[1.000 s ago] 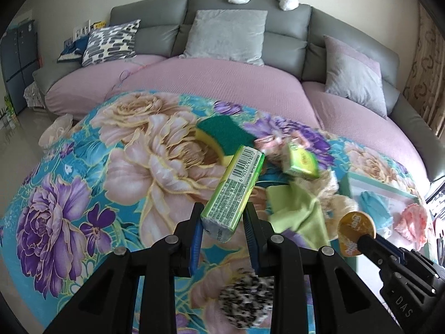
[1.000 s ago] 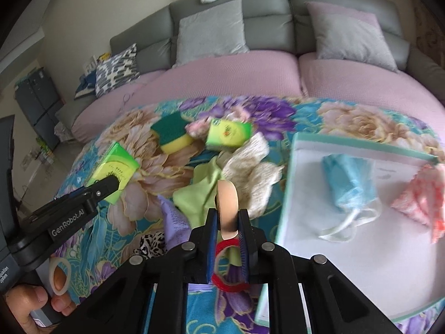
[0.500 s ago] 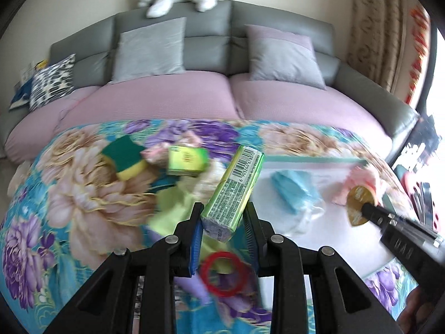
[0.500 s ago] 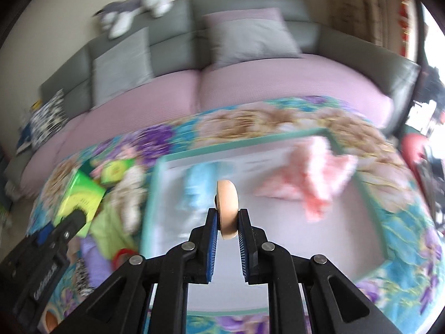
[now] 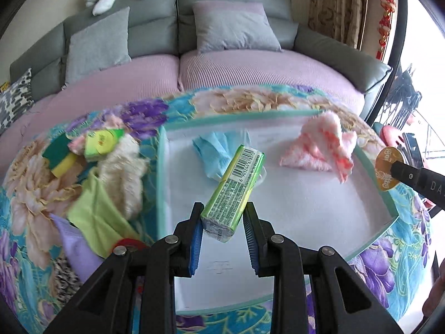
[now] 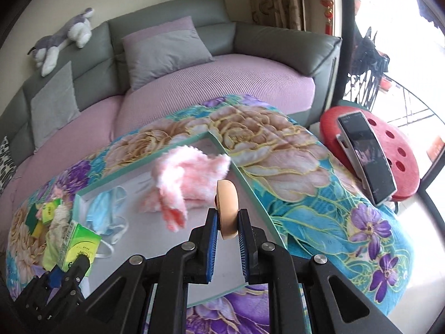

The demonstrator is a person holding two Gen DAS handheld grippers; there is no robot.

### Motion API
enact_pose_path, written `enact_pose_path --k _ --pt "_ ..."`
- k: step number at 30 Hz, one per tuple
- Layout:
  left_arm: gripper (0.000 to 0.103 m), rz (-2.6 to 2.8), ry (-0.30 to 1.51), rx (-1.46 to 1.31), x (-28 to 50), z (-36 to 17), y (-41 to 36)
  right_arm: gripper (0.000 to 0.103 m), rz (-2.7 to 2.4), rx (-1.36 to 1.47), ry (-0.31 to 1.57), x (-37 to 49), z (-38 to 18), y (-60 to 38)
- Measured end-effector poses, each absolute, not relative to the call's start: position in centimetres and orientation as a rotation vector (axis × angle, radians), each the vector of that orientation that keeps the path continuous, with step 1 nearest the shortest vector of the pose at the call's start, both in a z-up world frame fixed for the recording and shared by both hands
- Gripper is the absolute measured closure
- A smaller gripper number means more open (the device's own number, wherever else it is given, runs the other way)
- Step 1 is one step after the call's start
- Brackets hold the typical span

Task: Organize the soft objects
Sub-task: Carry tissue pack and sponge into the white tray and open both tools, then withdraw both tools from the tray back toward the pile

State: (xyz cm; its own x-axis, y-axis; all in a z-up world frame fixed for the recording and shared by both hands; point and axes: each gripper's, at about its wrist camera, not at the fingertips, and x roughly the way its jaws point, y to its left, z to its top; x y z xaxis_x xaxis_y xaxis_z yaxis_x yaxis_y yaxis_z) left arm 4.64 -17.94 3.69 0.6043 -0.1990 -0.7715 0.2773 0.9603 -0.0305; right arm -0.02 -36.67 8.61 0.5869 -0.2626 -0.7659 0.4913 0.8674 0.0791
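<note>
Both hand-held grippers have just swung from the clutter pile over to the tray, each still loaded.

Left hand-held gripper [image 5: 224,232]: jaws partly closed, clamping the near end of the tissue pack [image 5: 233,188]. Pack is sticking up and away toward frame centre, hanging over the tray [image 5: 370,231] with the blue mask [image 5: 212,153] behind it. A second ago the same view was showing the pile under the pack; now the pile (sponge [image 5: 59,157], green cloth [image 5: 97,214], red ring [image 5: 128,243]) is sitting lower left, outside the tray.

Right hand-held gripper [image 6: 226,239]: jaws nearly shut, pinching the puff [image 6: 227,208] on edge. It is hovering over the tray's right half, just in front of the pink cloth [image 6: 189,178] in the right wrist view. In the left wrist view the puff is showing at the right edge of frame, near the tray's right rim.

Tray is already holding the mask and the pink cloth, upper left and upper right of its floor; the near half is bare.

My read: transport is basically done for both items, release is next. Neither item is touching the tray floor yet, so a lower-then-open looks right. Pack is gripped only at one end, so it could tip on release. Several soft items are waiting in the pile, so the task is well short of finished.
</note>
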Motion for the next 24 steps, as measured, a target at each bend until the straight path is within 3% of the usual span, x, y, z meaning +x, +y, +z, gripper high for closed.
enact_pose_path --k 10,12,14,19,20,21,22,24 --pt "0.069 -0.275 0.899 0.068 5.1 2.7 -17.7 0.085 -0.422 0.311 0.902 0.7 6.6 -37.0" --pt "0.048 -0.27 0.89 0.074 5.0 2.8 -17.6 0.072 -0.418 0.313 0.904 0.8 6.6 -37.0" --pt "0.044 -0.265 0.879 0.069 5.0 3.1 -17.4 0.033 -0.421 0.319 0.907 0.9 6.6 -37.1" --pt "0.042 -0.246 0.864 0.062 5.0 3.7 -16.7 0.025 -0.417 0.34 0.914 0.9 6.2 -37.5" --pt "0.037 -0.238 0.857 0.055 5.0 3.9 -16.4 0.02 -0.418 0.336 0.922 1.0 6.1 -37.5" --pt "0.021 -0.229 0.851 0.045 5.0 4.1 -16.1 0.018 -0.417 0.333 0.928 1.1 5.9 -37.4" --pt "0.013 -0.223 0.846 0.039 5.1 4.2 -15.8 0.013 -0.416 0.33 0.934 1.2 5.8 -37.4" --pt "0.009 -0.198 0.829 0.029 5.1 4.5 -15.1 0.007 -0.409 0.325 0.936 1.3 5.7 -37.3"
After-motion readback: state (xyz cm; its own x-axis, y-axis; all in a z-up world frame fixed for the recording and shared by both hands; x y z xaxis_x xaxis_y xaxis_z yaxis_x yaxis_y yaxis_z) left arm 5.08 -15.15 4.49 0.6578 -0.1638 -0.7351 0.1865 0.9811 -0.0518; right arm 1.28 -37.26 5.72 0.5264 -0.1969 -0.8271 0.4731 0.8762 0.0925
